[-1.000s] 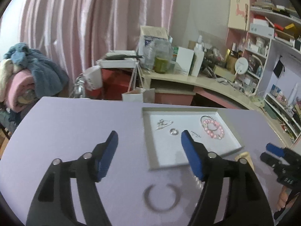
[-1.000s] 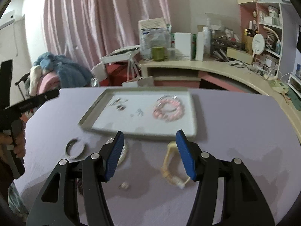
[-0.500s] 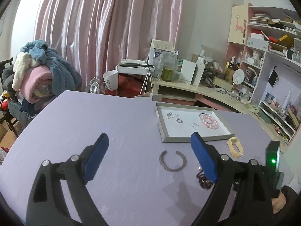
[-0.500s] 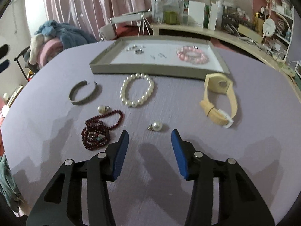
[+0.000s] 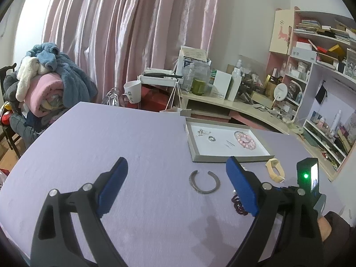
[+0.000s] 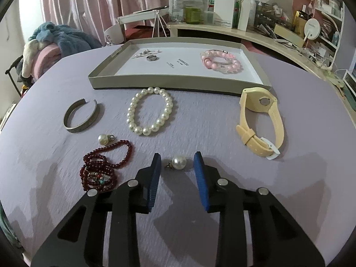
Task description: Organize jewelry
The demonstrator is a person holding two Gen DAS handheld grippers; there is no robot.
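Inside, tray holds ring and pink bracelet

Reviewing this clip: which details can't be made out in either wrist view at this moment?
- Tray print: too small to read in both views.
- Pearl bracelet: left wrist view hides it behind the left hand-held gripper finger.
- Dark red beads: mostly covered there by that finger.
- Small silver pieces beside the ring: too small to identify.
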